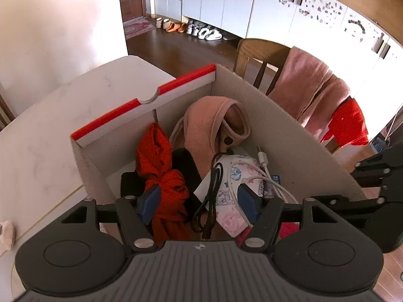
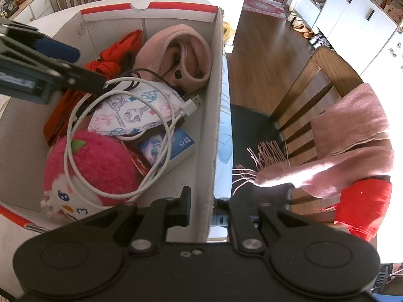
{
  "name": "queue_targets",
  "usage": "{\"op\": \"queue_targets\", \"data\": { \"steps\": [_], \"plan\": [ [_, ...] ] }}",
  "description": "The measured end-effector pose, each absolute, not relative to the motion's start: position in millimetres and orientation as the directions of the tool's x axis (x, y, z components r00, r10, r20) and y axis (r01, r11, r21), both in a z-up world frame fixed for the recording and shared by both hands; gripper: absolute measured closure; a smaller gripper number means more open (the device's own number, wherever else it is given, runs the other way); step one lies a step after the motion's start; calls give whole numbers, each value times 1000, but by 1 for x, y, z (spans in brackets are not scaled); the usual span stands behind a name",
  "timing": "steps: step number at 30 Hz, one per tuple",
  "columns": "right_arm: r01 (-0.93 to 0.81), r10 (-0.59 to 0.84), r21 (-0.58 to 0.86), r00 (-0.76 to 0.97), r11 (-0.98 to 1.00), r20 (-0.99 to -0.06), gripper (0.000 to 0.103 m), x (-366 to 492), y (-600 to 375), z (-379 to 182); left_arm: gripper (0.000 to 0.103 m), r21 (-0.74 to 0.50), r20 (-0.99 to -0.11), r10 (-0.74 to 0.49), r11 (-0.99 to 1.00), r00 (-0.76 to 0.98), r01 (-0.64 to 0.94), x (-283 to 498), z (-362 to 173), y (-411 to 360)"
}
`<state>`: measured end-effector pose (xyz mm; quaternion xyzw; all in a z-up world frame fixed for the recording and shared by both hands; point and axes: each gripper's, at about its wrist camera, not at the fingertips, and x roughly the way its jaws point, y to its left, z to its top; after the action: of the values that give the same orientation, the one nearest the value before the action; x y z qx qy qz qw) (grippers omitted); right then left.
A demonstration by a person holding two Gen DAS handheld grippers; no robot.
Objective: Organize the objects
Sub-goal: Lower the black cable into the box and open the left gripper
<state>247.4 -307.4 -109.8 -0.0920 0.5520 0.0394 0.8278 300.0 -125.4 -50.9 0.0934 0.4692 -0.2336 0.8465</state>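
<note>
The red cloth lay in the cardboard box, just at three o'clock of the left gripper's left pad, the jaws spread and pressing nothing. At three o'clock, the right gripper pinched the box's side wall.

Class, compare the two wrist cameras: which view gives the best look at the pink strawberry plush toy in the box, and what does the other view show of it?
The right wrist view: the pink plush toy lies in the box with its green leaf and face visible, under the white cable. In the left wrist view only a pink sliver shows behind the left gripper.
</note>
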Motion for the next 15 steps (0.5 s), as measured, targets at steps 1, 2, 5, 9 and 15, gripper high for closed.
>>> {"op": "queue_targets", "data": {
  "steps": [1, 2, 5, 9, 15],
  "plan": [
    [-166, -36, -108, 387, 980, -921, 92, 248, -307, -110, 37, -71, -831, -320, 873, 455, 483, 297, -46, -122],
    [-166, -36, -108, 386, 980, -922, 92, 248, -307, -110, 37, -78, -827, -327, 873, 458, 481, 295, -42, -119],
    [-167, -39, -111, 384, 980, -922, 91, 248, -307, -110, 37, -94, -810, -335, 884, 481, 458, 289, -28, -104],
    [-167, -40, -111, 381, 980, -924, 90, 248, -308, -110, 32, -117, -775, -348, 899, 528, 422, 282, -9, -73],
    [-170, -52, -123, 372, 978, -927, 90, 250, -306, -109, 27, -106, -751, -285, 942, 596, 317, 279, 4, -5]
  ]
}}
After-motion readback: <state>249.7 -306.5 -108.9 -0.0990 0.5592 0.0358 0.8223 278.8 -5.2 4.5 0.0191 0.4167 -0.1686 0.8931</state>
